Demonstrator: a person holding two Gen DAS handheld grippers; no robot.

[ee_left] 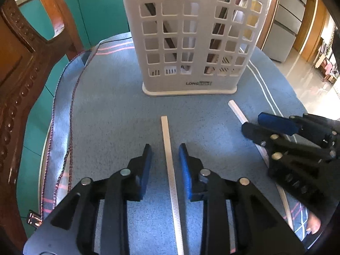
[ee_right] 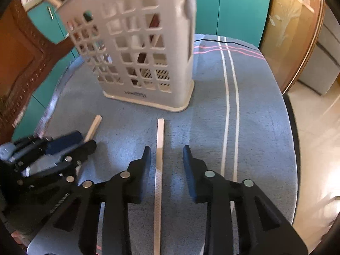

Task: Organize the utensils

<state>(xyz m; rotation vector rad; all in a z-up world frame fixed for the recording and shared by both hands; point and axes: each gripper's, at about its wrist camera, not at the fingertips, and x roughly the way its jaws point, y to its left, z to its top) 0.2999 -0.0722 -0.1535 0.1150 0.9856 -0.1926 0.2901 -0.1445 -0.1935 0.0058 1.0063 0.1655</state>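
Note:
Two pale chopsticks lie on the blue cloth in front of a white slotted utensil holder [ee_left: 189, 82] [ee_right: 182, 74], which stands upright with several dark and pale sticks inside. One chopstick [ee_left: 170, 170] runs lengthwise between the fingers of my left gripper [ee_left: 165, 146] [ee_right: 87, 140], with a gap on each side. The other chopstick [ee_right: 159, 144] [ee_left: 237, 110] lies between the fingers of my right gripper [ee_right: 166, 147] [ee_left: 251, 122], close to the left pad and clear of the right one. Both grippers are open and point down at the cloth, side by side.
The blue cloth [ee_left: 110, 110] with white and pink stripes covers a round table whose edge drops off to the right [ee_right: 291, 140]. A carved wooden chair [ee_left: 21, 74] stands close on the left, with teal cabinets [ee_right: 233, 6] behind.

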